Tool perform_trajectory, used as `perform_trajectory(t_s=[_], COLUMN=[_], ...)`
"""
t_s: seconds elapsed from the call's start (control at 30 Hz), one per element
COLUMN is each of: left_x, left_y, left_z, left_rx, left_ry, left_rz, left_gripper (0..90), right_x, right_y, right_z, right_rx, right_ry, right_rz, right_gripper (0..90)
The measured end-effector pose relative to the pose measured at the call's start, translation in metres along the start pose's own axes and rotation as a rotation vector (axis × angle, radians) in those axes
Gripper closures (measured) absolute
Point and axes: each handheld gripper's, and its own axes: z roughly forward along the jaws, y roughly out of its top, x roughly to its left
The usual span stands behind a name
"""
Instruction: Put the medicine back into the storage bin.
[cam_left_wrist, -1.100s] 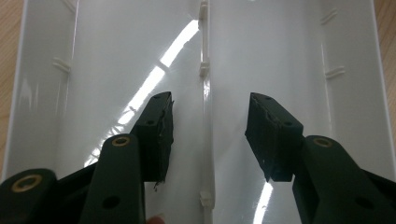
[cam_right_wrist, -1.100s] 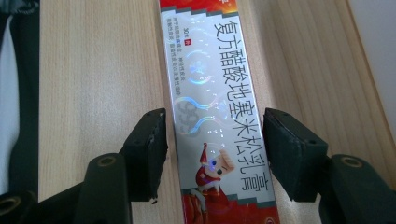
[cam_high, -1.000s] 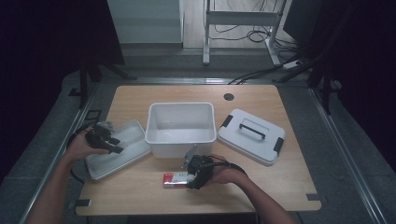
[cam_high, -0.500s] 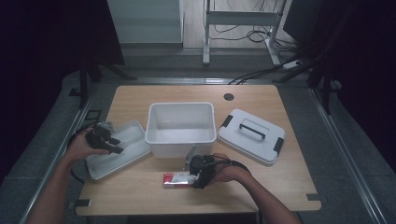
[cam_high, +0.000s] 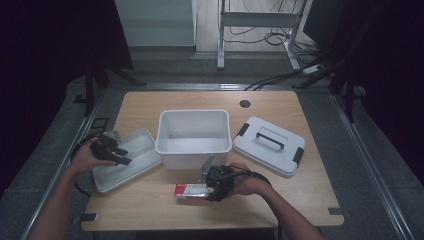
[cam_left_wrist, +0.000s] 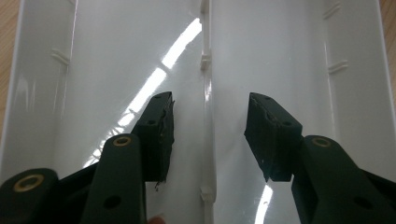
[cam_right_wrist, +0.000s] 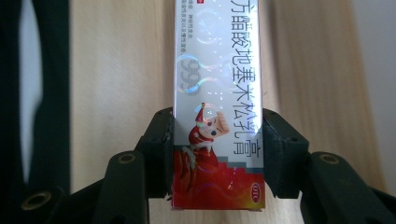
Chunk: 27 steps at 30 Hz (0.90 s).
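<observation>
The deep white plastic tub (cam_high: 193, 136) sits mid-table, so everything is placed relative to it. Just in front of the tub, on the pale wooden tabletop (cam_high: 150, 207), lies a long red-and-silver cardboard box w/ Chinese print (cam_high: 190, 191), flat on its side. The right gripper (cam_high: 216, 184) is at the box's near end, coming from the tub's front-right. In the right gripper view the box (cam_right_wrist: 218, 116) runs straight up between the black jaws, and both pads (cam_right_wrist: 164, 140) sit against its long sides. The jaws have just been closing, w/ the box between them, and now look clamped on it. The box rests on the wood; can't tell if it's lifted at all.

Left of the tub, touching or nearly touching its front-left corner, is a shallow white plastic tray (cam_high: 131, 157), angled. The left gripper (cam_high: 114, 150) hangs over the tray's far-left part. In the left gripper view its jaws stand apart w/ nothing between them, over the tray's glossy inside (cam_left_wrist: 289, 51), either side of a raised centre rib (cam_left_wrist: 205, 65).

Right of the tub lies a white lid w/ a dark handle and dark end clips (cam_high: 270, 145), flat on the table, apart from the tub.
</observation>
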Motion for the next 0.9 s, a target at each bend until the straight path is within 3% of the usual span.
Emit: perform_trajectory(t_s=[0.1, 0.2, 0.27, 0.3, 0.37, 0.6, 0.9], left_x=[0.0, 0.0, 0.0, 0.0, 0.0, -0.001, 0.0], left_y=[0.0, -0.001, -0.001, 0.0, 0.0, 0.002, 0.003], left_z=[-0.001, -0.002, -0.002, -0.002, -0.002, 0.0, 0.003], left_rx=[0.0, -0.001, -0.001, 0.003, 0.006, 0.009, 0.011], left_ry=[0.002, 0.004, 0.004, 0.002, 0.002, -0.001, -0.006], left_rz=[0.001, 0.0, -0.001, 0.0, 0.001, 0.003, 0.005], left_gripper=[52.2, 52.3, 52.3, 52.3, 52.3, 52.3, 52.4], right_x=[0.002, 0.005, 0.006, 0.005, 0.001, -0.02, -0.05], right_y=[-0.001, -0.002, -0.001, -0.001, 0.0, 0.009, 0.02], right_z=[-0.012, -0.039, -0.045, -0.062, -0.075, -0.108, -0.123], right_rx=[-0.039, -0.113, -0.123, -0.15, -0.167, -0.18, -0.18], right_ry=[-0.005, -0.026, -0.031, -0.047, -0.059, -0.101, -0.139], right_rz=[0.003, -0.021, -0.02, -0.024, -0.023, -0.018, -0.009], right_gripper=[50.9, 50.9, 50.9, 50.9, 50.9, 50.9, 50.9])
